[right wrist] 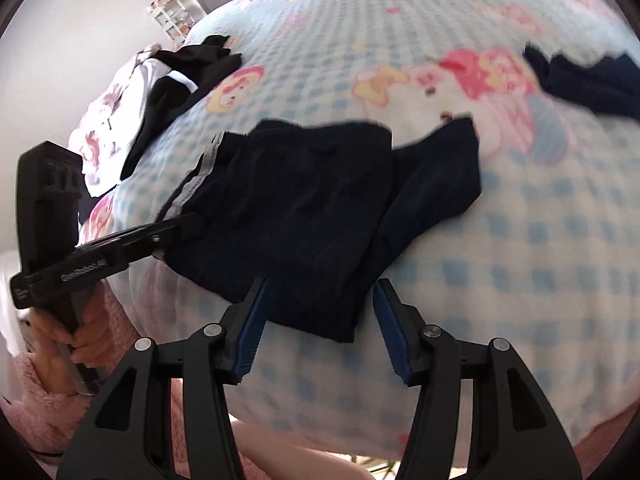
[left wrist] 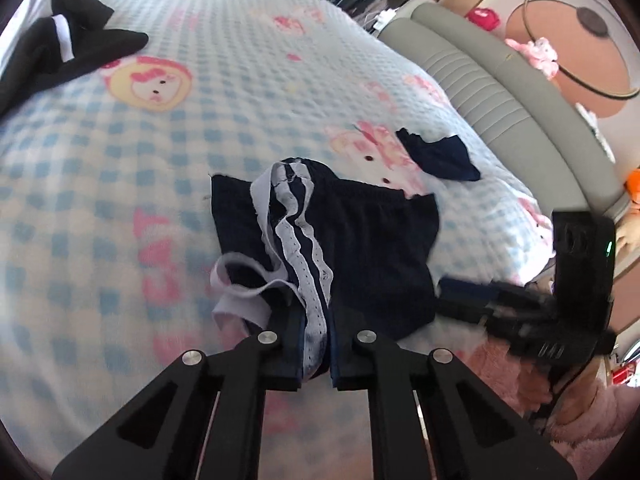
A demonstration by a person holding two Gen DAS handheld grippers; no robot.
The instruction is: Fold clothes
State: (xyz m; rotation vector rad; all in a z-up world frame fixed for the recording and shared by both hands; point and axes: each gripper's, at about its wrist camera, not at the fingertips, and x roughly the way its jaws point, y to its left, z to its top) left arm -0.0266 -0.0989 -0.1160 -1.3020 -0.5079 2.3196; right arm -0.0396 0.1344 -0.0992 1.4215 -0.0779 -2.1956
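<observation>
Navy shorts with white side stripes lie on the checked bedspread. My left gripper is shut on the striped edge of the shorts near the bed's front. In the right wrist view the same shorts lie partly folded, with the left gripper clamped on their left edge. My right gripper is open, its blue pads on either side of the shorts' near corner, not touching it. It also shows in the left wrist view at the shorts' right edge.
A black and white garment lies at the far left of the bed, also seen in the right wrist view. A second small navy garment lies beyond the shorts. A grey padded headboard runs along the right.
</observation>
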